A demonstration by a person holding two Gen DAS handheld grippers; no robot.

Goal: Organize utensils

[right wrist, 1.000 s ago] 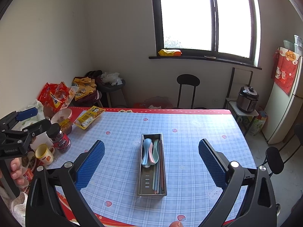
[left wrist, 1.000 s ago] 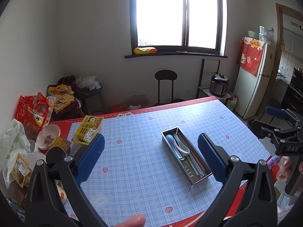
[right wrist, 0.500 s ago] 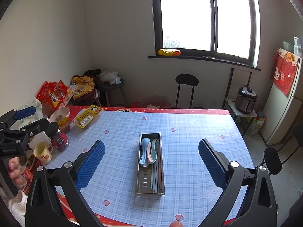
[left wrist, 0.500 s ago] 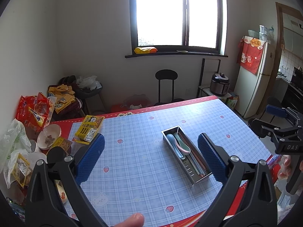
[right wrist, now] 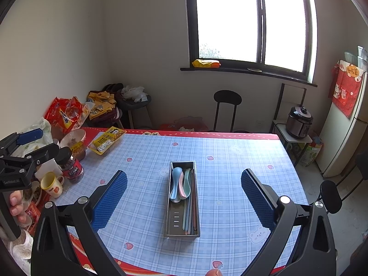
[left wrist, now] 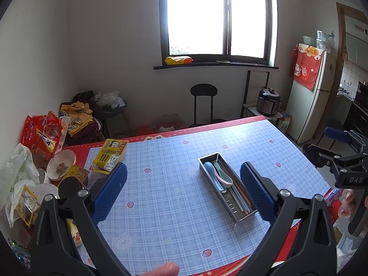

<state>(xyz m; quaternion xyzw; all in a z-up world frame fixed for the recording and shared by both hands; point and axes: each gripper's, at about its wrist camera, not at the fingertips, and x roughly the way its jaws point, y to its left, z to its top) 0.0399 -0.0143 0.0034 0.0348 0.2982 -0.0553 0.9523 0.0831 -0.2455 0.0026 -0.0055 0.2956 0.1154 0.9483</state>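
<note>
Both tongs are released and hold nothing: the left tongs (left wrist: pixel 182 193) and right tongs (right wrist: pixel 184 194) hang above the bench (right wrist: pixel 241 161), jaws spread wide, well clear of everything. The tray (right wrist: pixel 182 233), a narrow steel box, lies near the middle of the checked cloth with its long side running away from the right camera. Inside it lie three spoons (right wrist: pixel 180 184) in blue, pink and green, bowls toward the far end, and beside them, along the right wall, a bundle of chopsticks (right wrist: pixel 192 207). Nothing loose shows on the cloth, so the sorting looks close to done. The spoons look like light, stiff plastic, smooth and apt to slip; a hold across the narrow handle would likely serve better than the rounded bowl. The chopsticks are thin and would roll, so pinching them mid-length seems safest. The tray looks rigid and light; its long walls offer the best purchase.
</note>
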